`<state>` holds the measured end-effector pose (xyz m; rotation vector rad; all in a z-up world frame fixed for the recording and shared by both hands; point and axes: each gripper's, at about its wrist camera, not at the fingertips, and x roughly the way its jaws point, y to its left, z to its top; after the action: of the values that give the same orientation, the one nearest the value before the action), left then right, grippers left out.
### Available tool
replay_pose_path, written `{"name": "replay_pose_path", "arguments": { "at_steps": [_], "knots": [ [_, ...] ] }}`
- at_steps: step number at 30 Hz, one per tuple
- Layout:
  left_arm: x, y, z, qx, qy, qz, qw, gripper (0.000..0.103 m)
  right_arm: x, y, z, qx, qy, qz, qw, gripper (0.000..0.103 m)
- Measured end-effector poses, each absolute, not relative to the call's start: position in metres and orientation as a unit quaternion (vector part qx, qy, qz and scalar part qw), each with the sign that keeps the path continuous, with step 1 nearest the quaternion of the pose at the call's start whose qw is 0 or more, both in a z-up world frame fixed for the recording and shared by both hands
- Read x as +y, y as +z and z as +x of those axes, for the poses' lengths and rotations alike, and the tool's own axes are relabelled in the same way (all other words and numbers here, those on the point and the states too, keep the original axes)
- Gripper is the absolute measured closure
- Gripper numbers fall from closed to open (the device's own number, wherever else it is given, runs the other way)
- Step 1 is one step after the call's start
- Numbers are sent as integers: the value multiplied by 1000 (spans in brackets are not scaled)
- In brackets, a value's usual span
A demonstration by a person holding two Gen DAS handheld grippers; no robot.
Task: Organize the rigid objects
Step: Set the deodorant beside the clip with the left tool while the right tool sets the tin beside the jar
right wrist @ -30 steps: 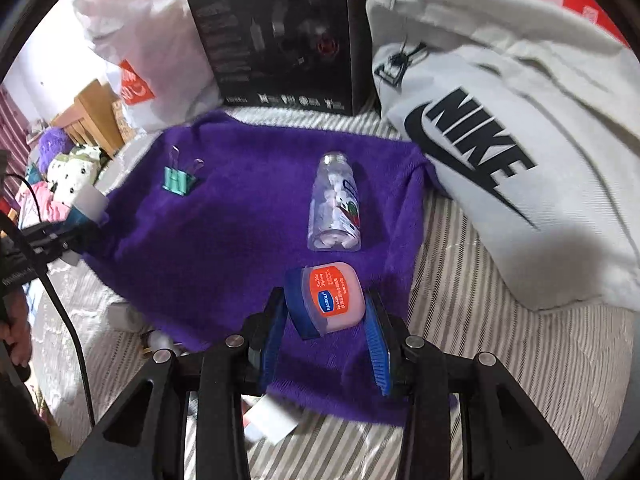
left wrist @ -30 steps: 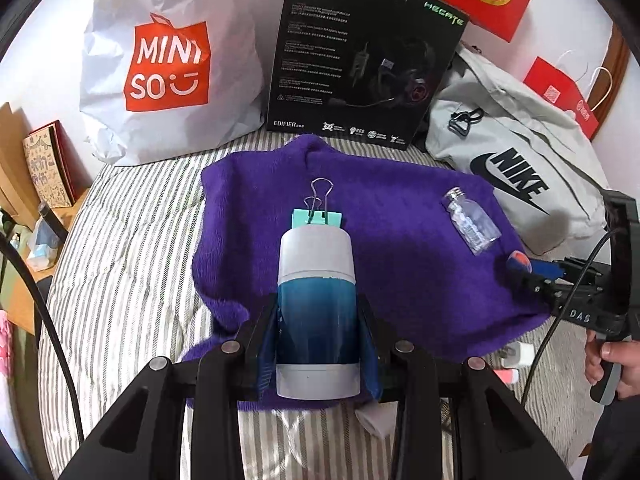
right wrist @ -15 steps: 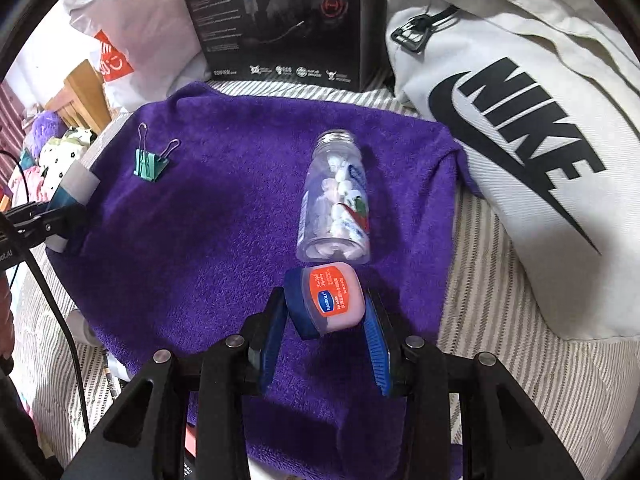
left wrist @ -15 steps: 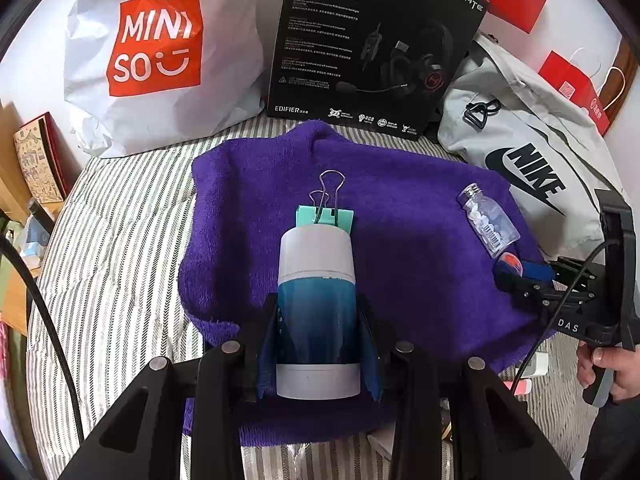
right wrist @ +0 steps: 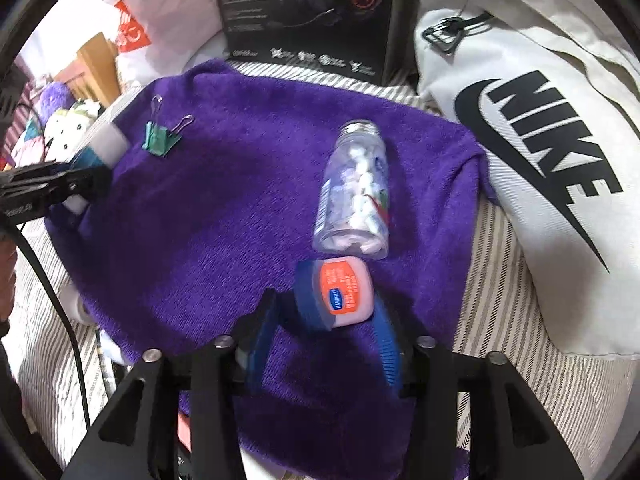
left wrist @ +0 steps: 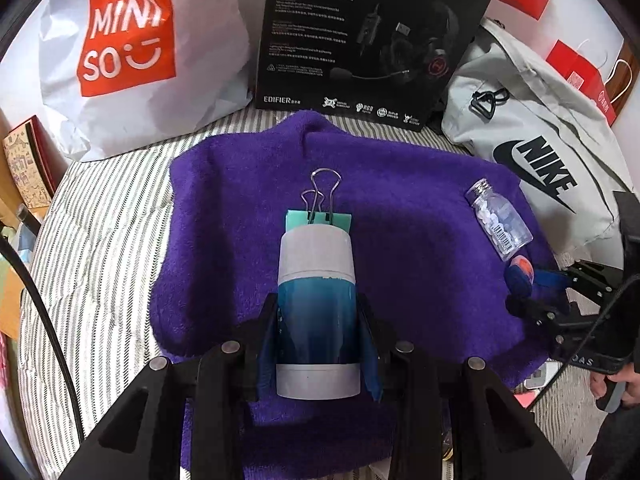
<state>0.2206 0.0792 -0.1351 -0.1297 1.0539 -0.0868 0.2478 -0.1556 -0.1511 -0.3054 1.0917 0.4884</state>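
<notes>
My left gripper (left wrist: pixel 318 344) is shut on a blue bottle with a white cap (left wrist: pixel 316 300), held over the near part of the purple towel (left wrist: pixel 420 248). A green binder clip (left wrist: pixel 320 216) lies just beyond its cap; it also shows in the right wrist view (right wrist: pixel 160 140). My right gripper (right wrist: pixel 324 328) holds a small Vaseline jar (right wrist: pixel 340 294) with a blue lid, the left finger standing a little off it. A clear bottle of white tablets (right wrist: pixel 358 196) lies on the towel just ahead of the jar, also in the left wrist view (left wrist: pixel 500 220).
A black headset box (left wrist: pixel 368 36) stands behind the towel. A white Miniso bag (left wrist: pixel 132 48) is at the back left, a grey Nike bag (left wrist: pixel 532 152) at the right. The towel lies on a striped bedsheet (left wrist: pixel 104 240). Red paper bags (left wrist: pixel 584 76) lean at the far right.
Both grippers have moved forward over the towel with their objects. The right gripper's jar is now close to the tablet bottle; the left bottle's cap is now next to the binder clip.
</notes>
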Motion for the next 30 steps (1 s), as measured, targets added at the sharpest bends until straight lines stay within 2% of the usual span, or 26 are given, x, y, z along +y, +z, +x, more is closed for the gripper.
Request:
{"name": "replay_pose_path", "arguments": {
  "at_steps": [3, 10, 13, 18, 23, 30],
  "knots": [
    [74, -140, 224, 508, -42, -53, 858, 69, -154, -150, 242, 515, 220, -161, 813, 47],
    [63, -148, 231, 517, -31, -18, 856, 69, -161, -140, 226, 517, 223, -154, 812, 46],
    [60, -149, 231, 519, -25, -7, 854, 69, -170, -134, 220, 519, 217, -128, 817, 42],
    [56, -149, 227, 517, -19, 1, 856, 68, -183, -128, 212, 517, 217, -81, 824, 42],
    [57, -147, 219, 519, -37, -29, 854, 52, -194, -117, 194, 512, 218, -48, 829, 41],
    [59, -143, 203, 534, -18, -40, 845, 51, -216, -101, 164, 505, 214, -7, 836, 41]
  ]
}}
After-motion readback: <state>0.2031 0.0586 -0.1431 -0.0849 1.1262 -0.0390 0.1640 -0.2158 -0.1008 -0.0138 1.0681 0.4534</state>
